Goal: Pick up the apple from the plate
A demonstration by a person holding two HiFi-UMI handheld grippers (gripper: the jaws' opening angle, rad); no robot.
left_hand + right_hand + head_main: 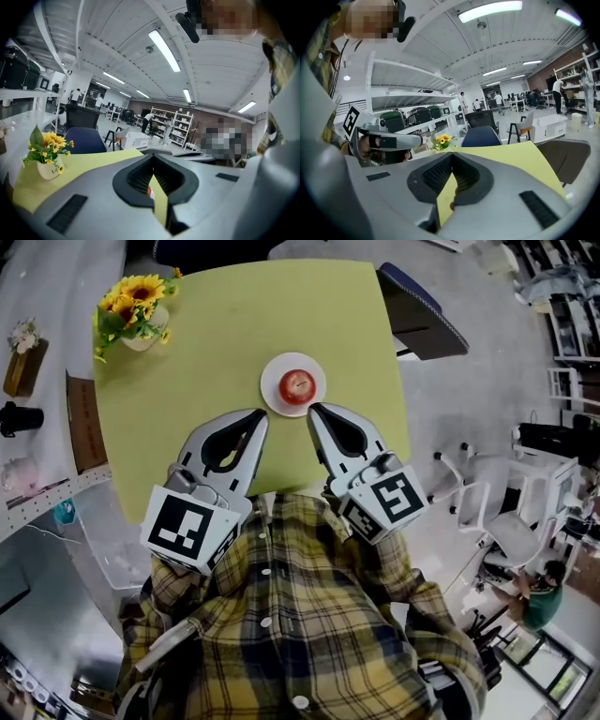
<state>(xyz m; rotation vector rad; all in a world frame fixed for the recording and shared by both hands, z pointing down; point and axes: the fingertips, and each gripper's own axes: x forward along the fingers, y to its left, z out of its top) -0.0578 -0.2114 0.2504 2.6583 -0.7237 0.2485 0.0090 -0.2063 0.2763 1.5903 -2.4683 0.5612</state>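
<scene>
Apple (297, 385), red, lies at the centre of a white plate (269, 385) on the yellow-green table (216, 334). The left gripper (260, 417) and right gripper (314, 411) hover just beside the plate's near rim, one at each side, both with jaws closed and nothing between them. A sunflower pot (141, 310) stands near the table's far left corner.

Plaid shirt (309, 615), grey left gripper (260, 416), right gripper (314, 410)
</scene>
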